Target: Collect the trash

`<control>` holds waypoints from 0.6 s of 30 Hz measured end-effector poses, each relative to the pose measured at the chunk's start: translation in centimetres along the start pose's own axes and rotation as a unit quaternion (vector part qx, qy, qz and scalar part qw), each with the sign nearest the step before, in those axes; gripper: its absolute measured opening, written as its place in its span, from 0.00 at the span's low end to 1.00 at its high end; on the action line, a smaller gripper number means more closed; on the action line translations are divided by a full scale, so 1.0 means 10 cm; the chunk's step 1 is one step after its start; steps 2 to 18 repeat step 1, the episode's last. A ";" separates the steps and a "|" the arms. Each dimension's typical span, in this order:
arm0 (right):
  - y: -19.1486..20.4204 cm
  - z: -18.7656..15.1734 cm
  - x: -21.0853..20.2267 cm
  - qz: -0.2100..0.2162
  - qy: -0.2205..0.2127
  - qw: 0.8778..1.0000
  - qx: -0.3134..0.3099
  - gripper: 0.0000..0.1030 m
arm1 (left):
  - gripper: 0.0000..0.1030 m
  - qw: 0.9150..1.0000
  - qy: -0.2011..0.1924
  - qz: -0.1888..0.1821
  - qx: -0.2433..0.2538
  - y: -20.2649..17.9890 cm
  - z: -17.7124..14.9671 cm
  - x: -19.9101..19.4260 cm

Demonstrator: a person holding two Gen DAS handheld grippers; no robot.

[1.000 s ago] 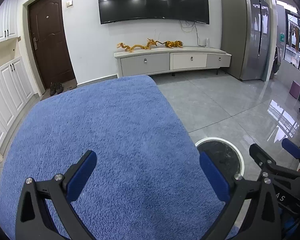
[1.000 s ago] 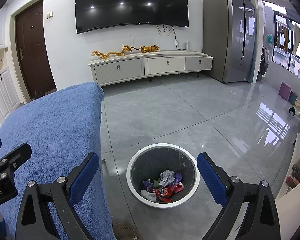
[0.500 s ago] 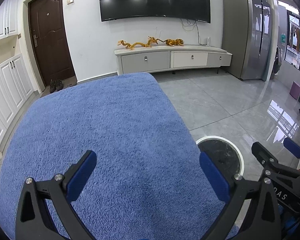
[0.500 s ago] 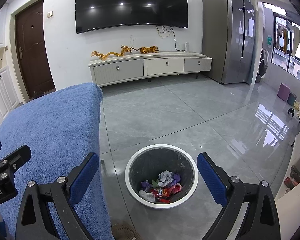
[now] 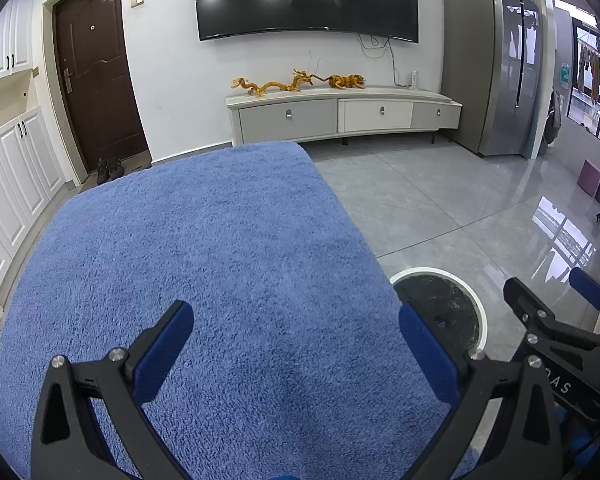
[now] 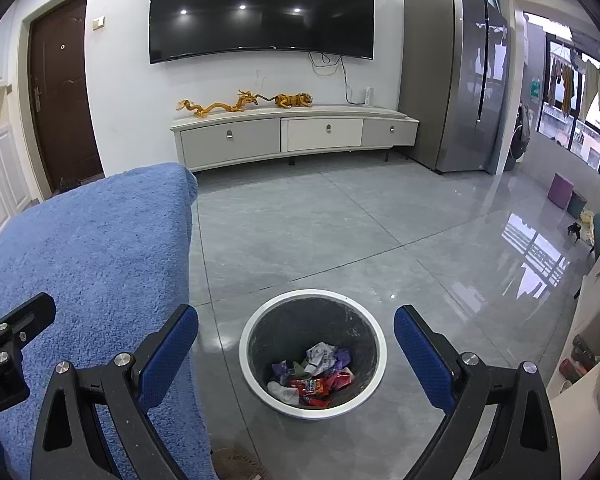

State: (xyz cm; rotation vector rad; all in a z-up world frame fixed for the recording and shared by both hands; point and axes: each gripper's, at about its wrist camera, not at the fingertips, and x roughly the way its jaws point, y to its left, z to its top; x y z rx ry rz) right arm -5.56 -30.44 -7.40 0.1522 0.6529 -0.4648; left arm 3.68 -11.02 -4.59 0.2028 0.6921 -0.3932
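Left wrist view: the left gripper (image 5: 296, 352) hangs over the blue towel-covered surface (image 5: 204, 264), its blue-padded jaws spread wide with nothing between them. Just beyond the right edge of that surface, the waste bin (image 5: 478, 312) stands on the grey tiled floor (image 5: 420, 208); only part of its white rim and dark interior shows, and its contents cannot be seen from here. The right gripper (image 5: 556, 304) appears past the bin at the frame's right edge.

Right wrist view: the right gripper (image 6: 296, 356) is held above the waste bin (image 6: 252, 336), jaws fully apart and empty. The bin is round, white-rimmed and dark-walled, standing on the floor (image 6: 340, 232) just right of the towel-covered surface (image 6: 92, 256). At its bottom lies the trash (image 6: 316, 376): crumpled wrappers in red, white, purple and green, heaped together against the near wall. Part of the left gripper (image 6: 8, 340) shows over the towel, left of the bin
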 end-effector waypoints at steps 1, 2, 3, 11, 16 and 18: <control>0.00 0.00 0.00 -0.001 -0.001 1.000 0.000 0.96 | 1.00 1.000 0.000 0.001 0.000 0.00 0.00 0.00; 0.00 0.00 0.00 -0.001 -0.001 1.000 0.000 0.96 | 1.00 1.000 0.000 0.001 0.000 0.00 0.00 0.00; 0.00 0.00 0.00 -0.001 -0.001 1.000 0.000 0.96 | 1.00 1.000 0.000 0.001 0.000 0.00 0.00 0.00; 0.00 0.00 0.00 -0.001 -0.001 1.000 0.000 0.96 | 1.00 1.000 0.000 0.001 0.000 0.00 0.00 0.00; 0.00 0.00 0.00 -0.001 -0.001 1.000 0.000 0.96 | 1.00 1.000 0.000 0.001 0.000 0.00 0.00 0.00; 0.00 0.00 0.00 -0.001 -0.001 1.000 0.000 0.96 | 1.00 1.000 0.000 0.001 0.000 0.00 0.00 0.00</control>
